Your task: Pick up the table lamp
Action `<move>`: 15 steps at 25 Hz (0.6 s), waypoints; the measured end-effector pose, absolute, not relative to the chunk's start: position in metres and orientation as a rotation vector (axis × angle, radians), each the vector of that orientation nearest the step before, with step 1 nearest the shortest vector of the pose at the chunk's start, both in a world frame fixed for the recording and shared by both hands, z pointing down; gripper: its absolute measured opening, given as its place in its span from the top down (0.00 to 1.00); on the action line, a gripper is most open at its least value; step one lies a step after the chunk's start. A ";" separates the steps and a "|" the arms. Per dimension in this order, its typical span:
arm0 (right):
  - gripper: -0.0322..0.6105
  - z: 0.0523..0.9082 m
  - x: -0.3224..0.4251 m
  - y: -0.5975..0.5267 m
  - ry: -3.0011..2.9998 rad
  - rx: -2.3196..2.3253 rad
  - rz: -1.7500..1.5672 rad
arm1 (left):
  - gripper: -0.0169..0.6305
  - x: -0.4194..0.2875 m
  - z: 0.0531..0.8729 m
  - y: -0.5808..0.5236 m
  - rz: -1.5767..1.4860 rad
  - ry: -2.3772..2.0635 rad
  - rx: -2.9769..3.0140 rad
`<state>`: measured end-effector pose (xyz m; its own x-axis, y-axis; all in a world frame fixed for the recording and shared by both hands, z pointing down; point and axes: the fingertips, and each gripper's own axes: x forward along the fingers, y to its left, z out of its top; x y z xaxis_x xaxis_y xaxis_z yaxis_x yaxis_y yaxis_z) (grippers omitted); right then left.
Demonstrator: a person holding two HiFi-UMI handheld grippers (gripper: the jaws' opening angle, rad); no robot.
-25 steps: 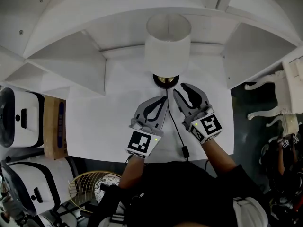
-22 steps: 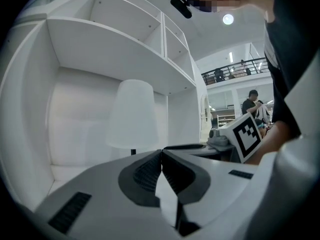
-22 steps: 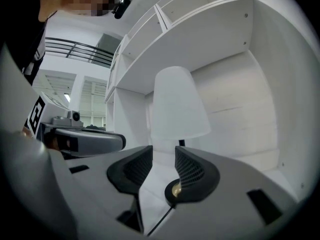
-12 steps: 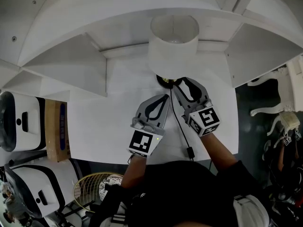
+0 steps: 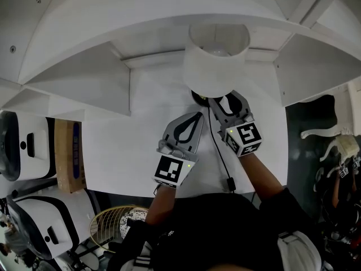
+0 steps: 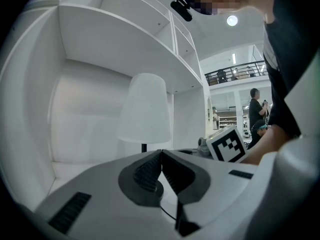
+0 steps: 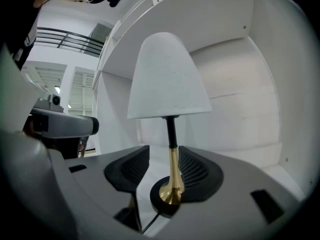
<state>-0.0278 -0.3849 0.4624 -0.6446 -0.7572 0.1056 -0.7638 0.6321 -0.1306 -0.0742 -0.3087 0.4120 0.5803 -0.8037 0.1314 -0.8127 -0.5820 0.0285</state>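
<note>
The right hand-held gripper has slid in under the lamp at the bench's far side. Its jaws have just been opening and now stand wide around the brass stem, not yet squeezing it. The left hand-held gripper waits nearer, shut and empty.

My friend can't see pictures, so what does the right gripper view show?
The right gripper's jaws, which have just been opening, stand apart around the table lamp's gold stem without pinching it. Its white shade rises above, inside a white shelf.

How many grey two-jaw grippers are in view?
2. The left gripper, shut, is over the white desk; the right gripper, jaws just opened wider, straddles the white-shaded, brass-stemmed table lamp.
</note>
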 end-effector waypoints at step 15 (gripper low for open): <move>0.68 0.483 -0.037 -0.415 -2.759 1.316 0.196 | 0.96 -0.084 0.415 -0.325 0.117 -1.422 2.713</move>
<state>-0.0368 -0.4145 0.4825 -0.6282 -0.7678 0.1257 -0.7779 0.6231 -0.0814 -0.0839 -0.3247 0.4146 0.5674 -0.8170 0.1033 -0.8228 -0.5673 0.0325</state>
